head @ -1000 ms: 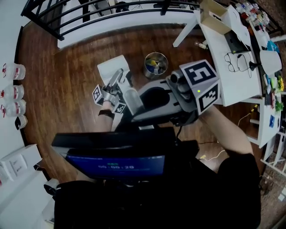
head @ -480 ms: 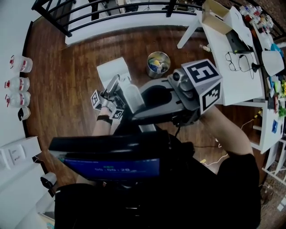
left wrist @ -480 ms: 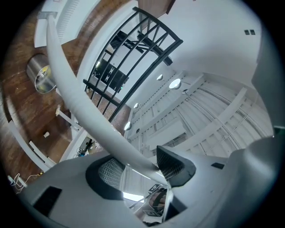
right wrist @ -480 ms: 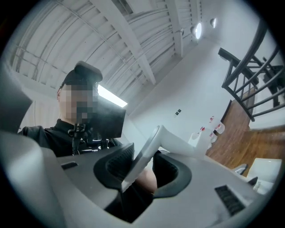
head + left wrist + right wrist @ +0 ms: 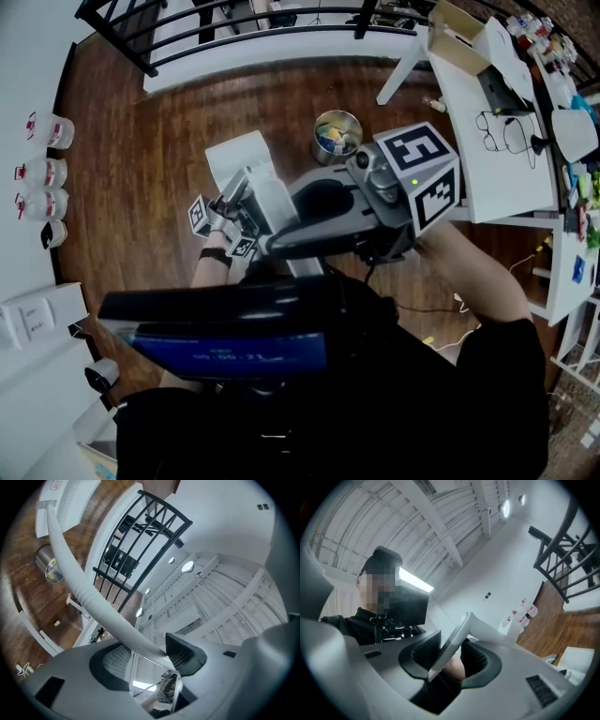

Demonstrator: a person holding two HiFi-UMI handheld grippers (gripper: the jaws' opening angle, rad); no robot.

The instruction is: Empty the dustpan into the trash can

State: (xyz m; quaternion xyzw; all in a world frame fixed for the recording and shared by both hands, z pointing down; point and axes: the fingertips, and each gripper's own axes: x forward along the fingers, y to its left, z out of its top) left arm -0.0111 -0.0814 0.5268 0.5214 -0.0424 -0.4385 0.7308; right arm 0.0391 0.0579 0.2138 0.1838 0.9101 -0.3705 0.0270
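Above wood floor [image 5: 141, 122], left of trash can [image 5: 337, 134] in head view: white dustpan [image 5: 234, 155] is held up, near the can but clearly apart, not yet over it. Left claw [image 5: 150, 656] is spread. Its jaws have just been opening w/ the long white handle [image 5: 89, 597] between them; handle leans on one pad, gap at the other, so no real squeeze. Right claw [image 5: 447, 656] pinches a flat white strip, prob. the handle's near end, and seems to carry the load. Step in hand, by my read: carry pan across & tip. To do it well: keep pan mouth level while travelling, get front lip over can rim before tilting, tilt slow. Can mouth looks no wider than the pan, so aim one corner of the lip at centre. W/ left claw loose, pan may swing about the right grip; steady it first. Containers: can is metal, round, upright, holds yellow & blue scraps. Pan inside looks bare white; fine dust too small to tell.
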